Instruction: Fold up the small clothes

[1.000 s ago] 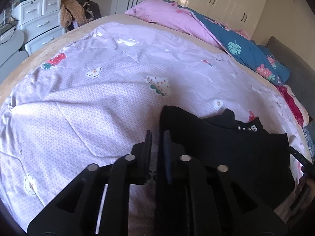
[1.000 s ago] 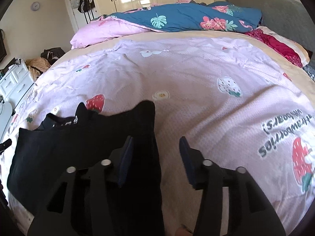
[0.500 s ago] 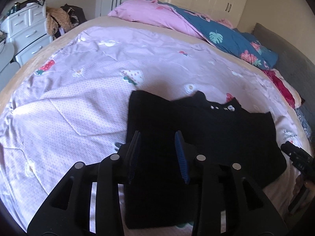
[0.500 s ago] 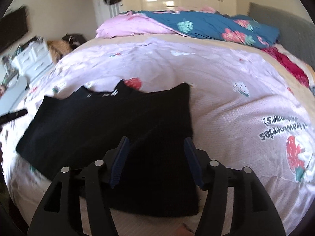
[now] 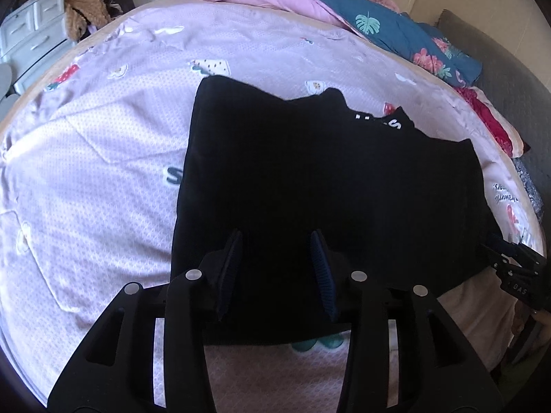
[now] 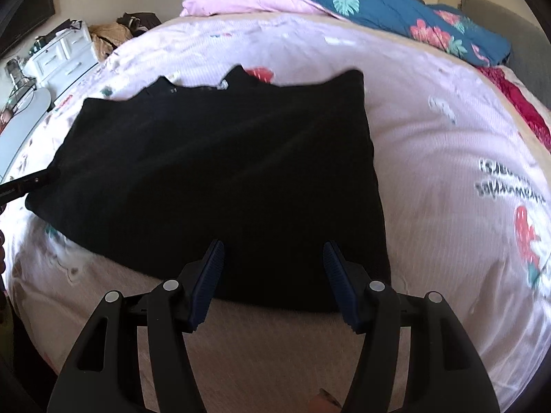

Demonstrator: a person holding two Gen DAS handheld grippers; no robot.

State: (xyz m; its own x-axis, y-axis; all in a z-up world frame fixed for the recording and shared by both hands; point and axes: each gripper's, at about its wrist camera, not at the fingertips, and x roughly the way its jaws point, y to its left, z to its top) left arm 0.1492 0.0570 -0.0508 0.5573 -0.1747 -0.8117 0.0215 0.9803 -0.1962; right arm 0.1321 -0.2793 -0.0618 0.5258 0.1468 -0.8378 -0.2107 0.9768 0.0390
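Both grippers, left [image 5: 275, 268] (jaws opening) and right [image 6: 273, 275], hang released over the shirt [image 5: 327, 189], flat on the bed [image 5: 103, 172]. Grabbing one layer would wreck the fold.

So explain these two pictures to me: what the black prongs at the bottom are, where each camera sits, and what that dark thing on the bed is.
There is no robot here. A person holds a pair of hand-held tongs in each hand, and a wide-angle camera on each looks forward along its two fingers. One picture is from the left tongs, the other from the right tongs. Both look down at a black garment lying flat on a pink strawberry-print bedspread, with a blue floral duvet heaped at the far end. Nothing is held: the left jaws are opening, the right ones stand open, both empty above the garment's near edge. The right tongs also show at the edge of the left picture.
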